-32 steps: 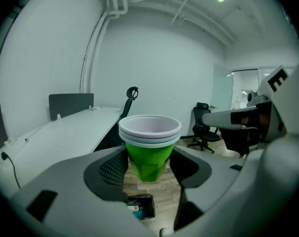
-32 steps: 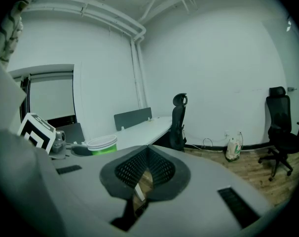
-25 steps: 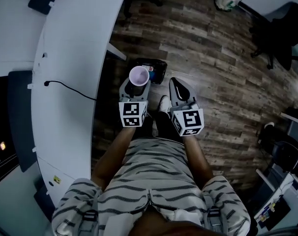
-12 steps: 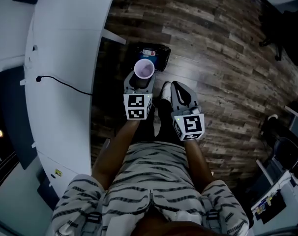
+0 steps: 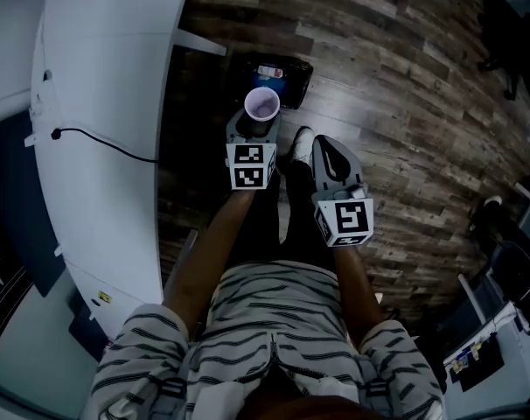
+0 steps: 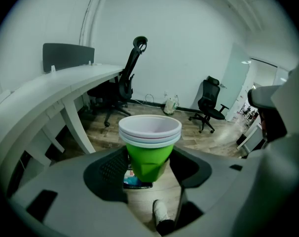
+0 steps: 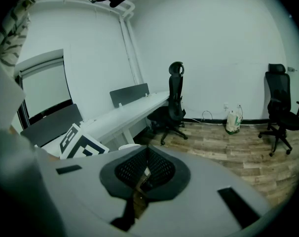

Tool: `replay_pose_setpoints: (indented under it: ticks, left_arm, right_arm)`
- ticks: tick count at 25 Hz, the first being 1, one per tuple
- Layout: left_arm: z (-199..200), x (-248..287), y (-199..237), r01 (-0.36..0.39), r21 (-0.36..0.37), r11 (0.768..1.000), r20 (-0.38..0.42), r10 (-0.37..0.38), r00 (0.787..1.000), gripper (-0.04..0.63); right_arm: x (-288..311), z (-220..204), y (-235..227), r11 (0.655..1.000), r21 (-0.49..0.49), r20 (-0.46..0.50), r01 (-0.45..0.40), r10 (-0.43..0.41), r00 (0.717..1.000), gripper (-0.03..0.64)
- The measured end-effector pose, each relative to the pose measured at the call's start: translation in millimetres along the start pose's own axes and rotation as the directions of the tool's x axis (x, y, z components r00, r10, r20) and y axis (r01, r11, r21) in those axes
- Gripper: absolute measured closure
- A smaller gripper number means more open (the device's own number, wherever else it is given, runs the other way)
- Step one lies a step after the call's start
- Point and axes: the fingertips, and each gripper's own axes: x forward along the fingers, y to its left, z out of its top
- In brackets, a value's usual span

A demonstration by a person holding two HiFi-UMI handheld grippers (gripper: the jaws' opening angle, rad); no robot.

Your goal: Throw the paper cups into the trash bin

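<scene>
A stack of paper cups (image 5: 262,105), green outside and pale inside, stands upright between the jaws of my left gripper (image 5: 261,119), which is shut on it. In the left gripper view the pads press the green cup wall (image 6: 148,154) from both sides. The black trash bin (image 5: 293,84) stands on the wooden floor just beyond the cups, with a blue and white item inside; part of it shows under the cups (image 6: 137,183). My right gripper (image 5: 327,154) hangs to the right of the cups, shut and holding nothing (image 7: 146,169).
A long white curved desk (image 5: 108,103) with a black cable (image 5: 99,143) runs along the left, right beside the bin. The person's shoe (image 5: 302,138) is on the floor between the grippers. Office chairs (image 7: 171,107) and a bag (image 7: 233,121) stand further off.
Both grippers have sunk toward the floor. The cups, still gripped, now sit at the near edge of the trash bin in the head view.
</scene>
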Motion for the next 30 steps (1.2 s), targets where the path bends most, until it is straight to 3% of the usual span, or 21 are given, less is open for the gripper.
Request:
replay_pose_setpoints:
  ticks: [6, 17, 30]
  left_arm:
    - [-32.1, 32.0, 3.9, 0.005, -0.068, 0.998, -0.053, -0.009, 0.999, 0.311]
    - [-83.5, 86.1, 14.6, -0.002, -0.104, 0.995, -0.146, -0.013, 0.989, 0.311]
    - [-137.9, 142.1, 14.9, 0.031, -0.086, 0.996, -0.231, -0.05, 0.972, 0.31]
  right_arm:
    - [7.5, -22.4, -6.0, 1.0, 0.01, -0.029, 0.002, -0.001, 1.0, 0.607]
    - [19.4, -59.9, -14.8, 0.998, 0.067, -0.06, 0.004, 0.0, 0.998, 0.607]
    - [30.0, -105.3, -8.9, 0.995, 0.097, -0.1, -0.011, 0.021, 0.995, 0.607]
